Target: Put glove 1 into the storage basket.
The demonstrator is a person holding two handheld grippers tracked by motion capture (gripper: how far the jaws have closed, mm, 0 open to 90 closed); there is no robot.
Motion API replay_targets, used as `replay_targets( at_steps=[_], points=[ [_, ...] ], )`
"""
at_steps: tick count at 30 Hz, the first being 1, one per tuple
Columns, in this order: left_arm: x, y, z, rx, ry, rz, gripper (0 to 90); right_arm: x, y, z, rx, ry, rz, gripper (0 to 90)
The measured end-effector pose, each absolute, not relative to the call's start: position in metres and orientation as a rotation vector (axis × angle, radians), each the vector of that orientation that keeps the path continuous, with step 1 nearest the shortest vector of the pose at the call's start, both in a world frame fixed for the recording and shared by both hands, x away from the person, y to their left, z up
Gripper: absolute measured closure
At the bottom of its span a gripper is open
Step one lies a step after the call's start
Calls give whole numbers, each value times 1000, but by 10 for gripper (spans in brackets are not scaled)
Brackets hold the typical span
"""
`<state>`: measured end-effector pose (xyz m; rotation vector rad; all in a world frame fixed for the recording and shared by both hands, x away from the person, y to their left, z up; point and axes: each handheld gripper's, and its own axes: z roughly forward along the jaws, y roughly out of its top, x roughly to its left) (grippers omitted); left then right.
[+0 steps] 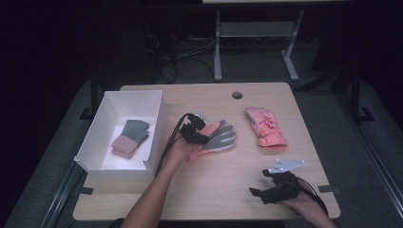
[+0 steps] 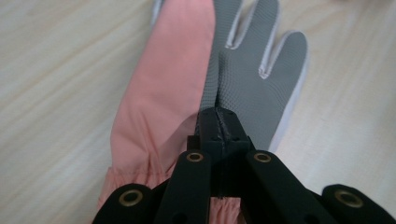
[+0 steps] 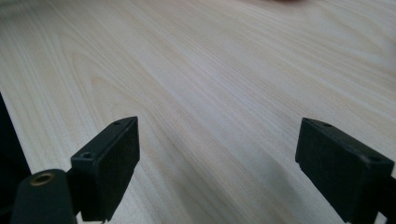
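Observation:
A pink glove with a grey palm (image 1: 219,137) lies palm up in the middle of the table. My left gripper (image 1: 203,137) is over it with its jaws shut, and in the left gripper view the tips (image 2: 218,122) pinch a crease of the glove (image 2: 163,93) where pink meets grey. A second pink glove (image 1: 265,127) lies back up to the right. My right gripper (image 1: 260,183) rests near the front right edge, its jaws open over bare wood (image 3: 217,154).
A white box (image 1: 159,118) stands at the left of the table (image 1: 214,185). It holds a grey and pink knitted pair of gloves (image 1: 130,137). A round cable hole (image 1: 237,95) sits near the far edge. Beyond the table stand a desk frame and cables.

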<state>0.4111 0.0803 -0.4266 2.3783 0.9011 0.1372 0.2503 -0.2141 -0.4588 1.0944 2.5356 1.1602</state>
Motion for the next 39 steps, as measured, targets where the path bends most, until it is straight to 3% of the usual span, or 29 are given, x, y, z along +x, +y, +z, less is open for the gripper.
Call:
replay_targets(
  at_steps=[28, 39],
  points=[
    [337, 11, -427, 2452, 529, -114, 898, 251, -214, -459, 1094, 2538, 1159, 133],
    [328, 64, -413, 2392, 624, -40, 898, 249, -216, -459, 1095, 2531, 1158, 133]
  ],
)
